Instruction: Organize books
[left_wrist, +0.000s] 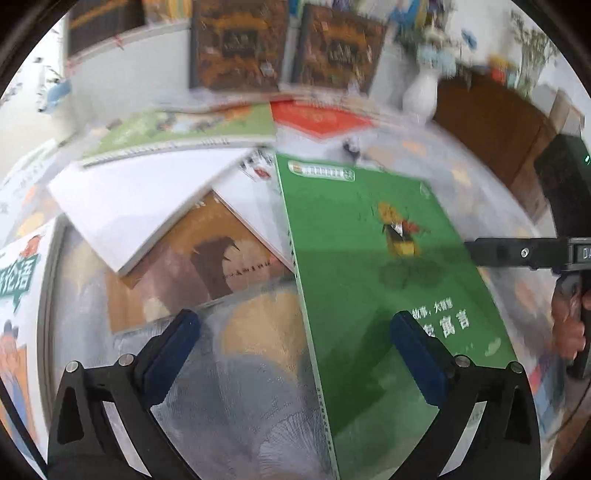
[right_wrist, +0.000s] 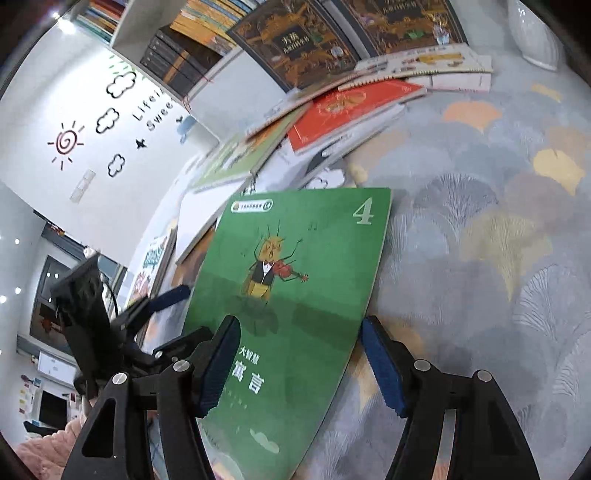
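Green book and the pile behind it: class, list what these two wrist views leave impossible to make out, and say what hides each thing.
- Green book: its near end runs past the bottom edge in both views.
- Brown book: left wrist view, partly under a white book; title blurred.
- Left tongs: their far finger sits behind the green book in the right wrist view.
- Shelf books: spine titles too small.

left wrist: looks steeply down, close over the green book (left_wrist: 369, 266) at frame centre-right, white vase (left_wrist: 419, 96) at upper right | right wrist: same downward tilt, close over the same cover (right_wrist: 295, 295) at frame centre | shared: green book, scattered pile of books (right_wrist: 332, 118), patterned tablecloth (right_wrist: 480, 221)
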